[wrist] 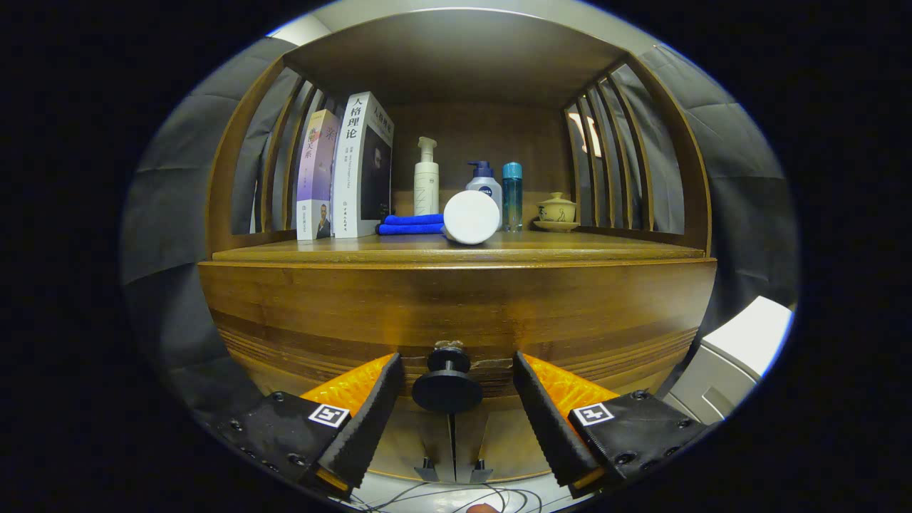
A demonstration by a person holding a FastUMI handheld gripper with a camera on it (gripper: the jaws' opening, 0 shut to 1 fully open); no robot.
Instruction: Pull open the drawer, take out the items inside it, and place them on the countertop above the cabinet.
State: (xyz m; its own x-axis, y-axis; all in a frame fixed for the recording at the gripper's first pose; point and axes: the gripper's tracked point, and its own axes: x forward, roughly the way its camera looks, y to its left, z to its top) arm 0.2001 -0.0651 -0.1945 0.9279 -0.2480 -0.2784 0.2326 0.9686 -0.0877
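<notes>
The wooden cabinet [456, 306] spreads across the view, its counter [570, 251] running under an alcove with slatted sides. The drawer front [320, 313] below the counter edge looks shut, so whatever lies inside is hidden. On the counter, at about ten o'clock from the knob, two books [347, 171] stand upright against the left slats. A folded blue cloth [412, 224] lies just right of them. At twelve o'clock a white round container [471, 217] lies on its side near the front edge, with a white pump bottle [426, 179], a blue-capped pump bottle [484, 182] and a slim teal bottle [511, 194] upright behind it. At one o'clock sits a small lidded teacup [556, 211]. The hand-held gripper [456, 385] is spread open, its fingers [370, 420] flanking the dark round drawer knob [447, 388] without touching it.
</notes>
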